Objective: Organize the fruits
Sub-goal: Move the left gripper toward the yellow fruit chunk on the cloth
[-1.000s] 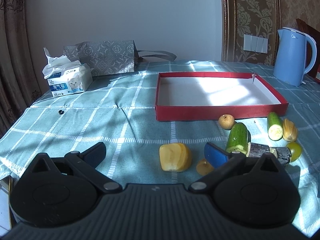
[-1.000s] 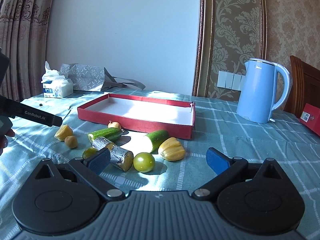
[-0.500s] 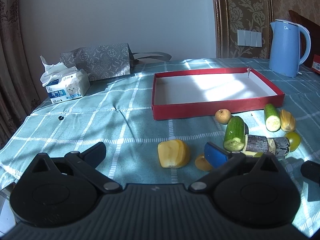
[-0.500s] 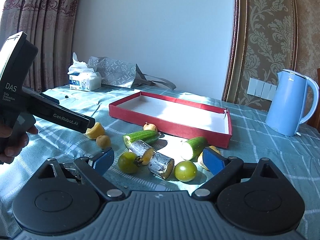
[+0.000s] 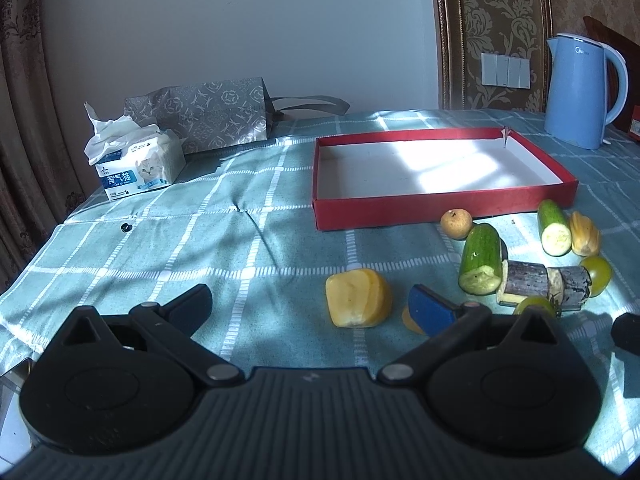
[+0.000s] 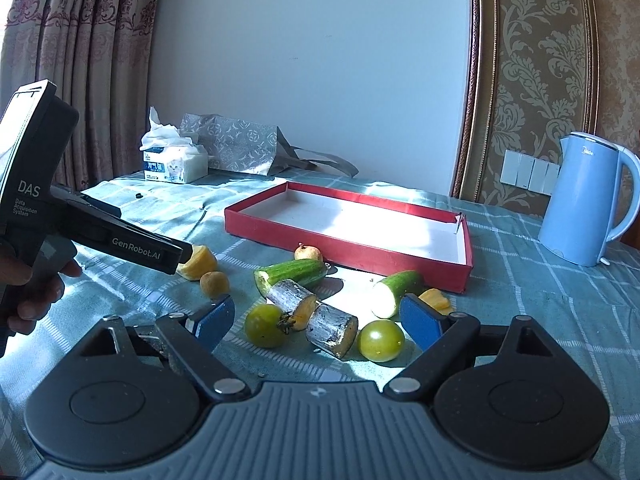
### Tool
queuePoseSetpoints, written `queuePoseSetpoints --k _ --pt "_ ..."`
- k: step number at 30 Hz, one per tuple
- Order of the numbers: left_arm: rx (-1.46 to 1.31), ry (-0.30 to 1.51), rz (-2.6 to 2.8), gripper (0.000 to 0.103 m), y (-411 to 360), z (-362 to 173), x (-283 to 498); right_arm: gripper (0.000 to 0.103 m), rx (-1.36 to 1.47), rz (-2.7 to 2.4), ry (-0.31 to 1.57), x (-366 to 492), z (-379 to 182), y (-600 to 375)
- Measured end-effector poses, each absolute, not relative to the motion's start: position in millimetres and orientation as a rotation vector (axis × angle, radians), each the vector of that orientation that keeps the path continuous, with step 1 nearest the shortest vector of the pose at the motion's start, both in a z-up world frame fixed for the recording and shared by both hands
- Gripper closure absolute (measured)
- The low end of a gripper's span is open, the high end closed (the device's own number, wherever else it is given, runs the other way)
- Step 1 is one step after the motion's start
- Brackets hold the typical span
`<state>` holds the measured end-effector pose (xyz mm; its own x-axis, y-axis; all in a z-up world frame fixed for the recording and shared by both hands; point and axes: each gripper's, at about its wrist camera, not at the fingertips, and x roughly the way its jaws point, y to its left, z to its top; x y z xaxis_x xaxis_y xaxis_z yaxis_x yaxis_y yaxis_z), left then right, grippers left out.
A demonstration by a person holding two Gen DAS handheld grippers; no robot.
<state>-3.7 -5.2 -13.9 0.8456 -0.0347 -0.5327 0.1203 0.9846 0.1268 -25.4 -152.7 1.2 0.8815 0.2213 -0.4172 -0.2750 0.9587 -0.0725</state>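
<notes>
Since a second ago, you have swung your right gripper [image 6: 316,320] left and brought it down close over the fruit, so the sugarcane [image 6: 316,318] and two green tomatoes now sit between its spread jaws. Your left gripper [image 5: 308,304] has barely shifted; its jaws are spread too, holding nothing.

At far left on the tabletop [image 5: 160,248] stands a tissue pack [image 5: 136,164], with a grey bag [image 5: 208,116] behind it. Next, in the left view, a yellow chunk [image 5: 358,298] lies just ahead of your left jaws, with a small orange-yellow fruit [image 5: 410,318] half hidden behind the blue pad. Further right, one cucumber [image 5: 480,260] touches the sugarcane, and a longan [image 5: 456,222] rests just in front of the red tray [image 5: 440,204]. A second cucumber [image 5: 554,228] lies beside a yellow piece [image 5: 585,234]. All the fruit is outside the tray. One tomato [image 6: 264,326] sits left of the sugarcane, the other tomato [image 6: 380,340] right. A blue kettle [image 5: 580,92] stands at far right.
</notes>
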Motion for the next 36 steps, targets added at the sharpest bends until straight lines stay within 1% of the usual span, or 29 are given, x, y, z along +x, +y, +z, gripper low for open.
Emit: queuePoseSetpoints --k 26,31,34,36 --pt "0.203 0.554 -0.075 0.0 -9 -18 -2 0.012 -0.145 0.267 0.405 -32 1 -148" --pt "0.173 0.573 -0.09 0.0 -6 -20 7 0.012 -0.146 0.263 0.408 -32 0 -149" --pt "0.17 0.581 -0.105 0.001 -7 -21 13 0.012 -0.141 0.259 0.409 -32 0 -151" --pt "0.163 0.593 -0.116 0.004 -7 -21 17 0.012 -0.137 0.257 0.409 -32 1 -152"
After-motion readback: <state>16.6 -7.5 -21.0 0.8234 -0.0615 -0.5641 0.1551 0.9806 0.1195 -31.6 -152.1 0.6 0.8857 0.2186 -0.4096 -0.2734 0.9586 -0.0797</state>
